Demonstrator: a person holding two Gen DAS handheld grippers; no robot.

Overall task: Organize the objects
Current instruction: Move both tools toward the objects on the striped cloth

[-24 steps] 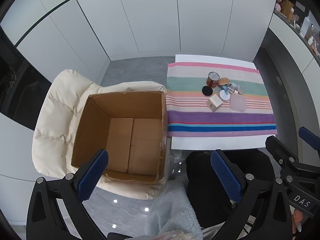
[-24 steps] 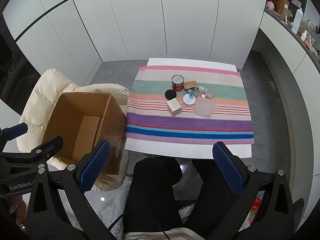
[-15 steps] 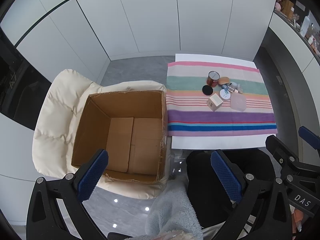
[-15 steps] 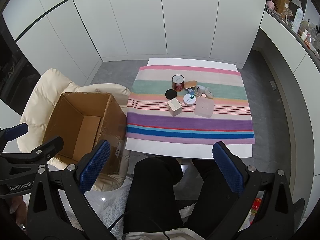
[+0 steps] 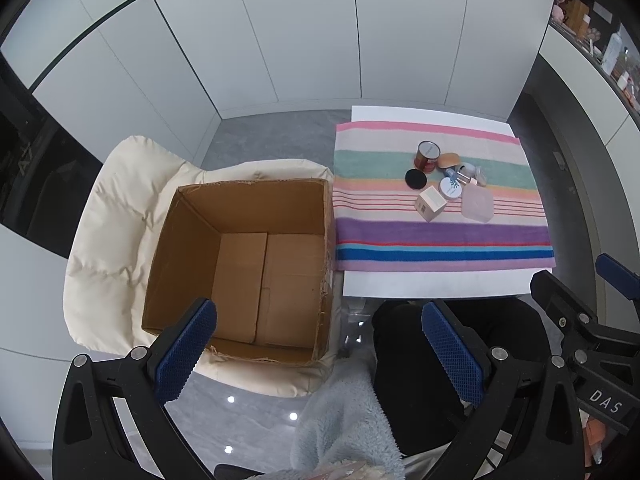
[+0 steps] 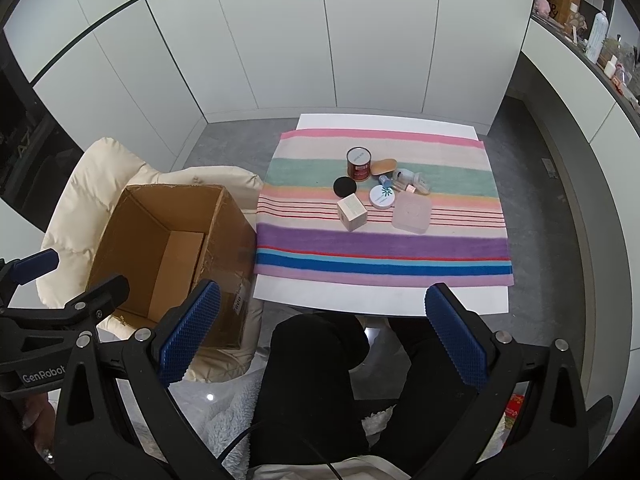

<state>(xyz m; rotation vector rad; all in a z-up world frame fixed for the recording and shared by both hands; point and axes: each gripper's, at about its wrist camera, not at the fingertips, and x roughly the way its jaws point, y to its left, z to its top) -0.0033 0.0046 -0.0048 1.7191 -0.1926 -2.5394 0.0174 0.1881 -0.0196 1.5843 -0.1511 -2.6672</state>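
Left tongs [image 5: 318, 346] spread wide, nothing between the pads, held high above an open cardboard box [image 5: 244, 264]. Right tongs [image 6: 322, 334] likewise spread wide and empty, above the person's dark-trousered knees [image 6: 316, 364]. The box sits on a cream padded chair [image 5: 116, 216], just beside the left edge of the white bench [image 6: 380, 294]. A striped cloth [image 6: 380, 240] covers most of the bench. Clustered near the cloth's centre, well apart from both tongs: small beige carton [image 6: 352, 212], frosted pink square case [image 6: 412, 213], round white compact [image 6: 382, 196], black disc [image 6: 345, 187], red-brown tin [image 6: 359, 163], tan oval item [image 6: 383, 167], small bottles [image 6: 408, 181]. White cabinet doors [image 6: 320, 40] stand beyond.
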